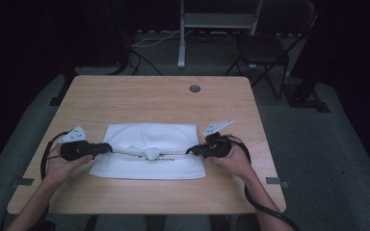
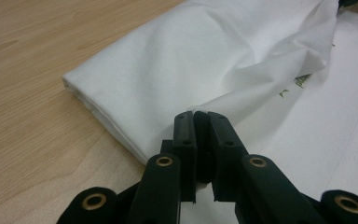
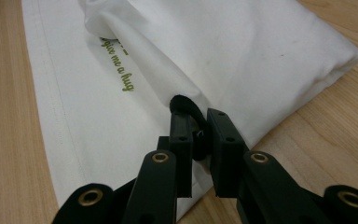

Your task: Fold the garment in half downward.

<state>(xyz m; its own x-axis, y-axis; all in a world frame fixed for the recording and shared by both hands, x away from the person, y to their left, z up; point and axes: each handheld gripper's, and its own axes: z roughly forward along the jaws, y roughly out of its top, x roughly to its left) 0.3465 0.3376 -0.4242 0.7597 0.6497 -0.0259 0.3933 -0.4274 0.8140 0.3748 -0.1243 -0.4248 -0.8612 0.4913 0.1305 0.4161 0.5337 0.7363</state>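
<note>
A white folded cloth [image 1: 149, 149] with green lettering lies on the wooden table [image 1: 154, 98], its upper layer partly folded over toward the near side. My left gripper [image 1: 107, 147] is at the cloth's left edge, shut on a pinch of white fabric [image 2: 200, 110]. At the cloth's right edge my right gripper [image 1: 192, 151] is shut on the fabric fold [image 3: 186, 100], with a dark bit of material between its jaws. The folded layer [image 2: 223, 51] sags between the two grippers. Green script [image 3: 123, 65] shows on the lower layer.
A round grommet hole [image 1: 194, 88] sits at the table's far middle. Beyond the table stand a dark chair [image 1: 265, 48] and a metal frame leg [image 1: 181, 38]. Bare wood surrounds the cloth on all sides.
</note>
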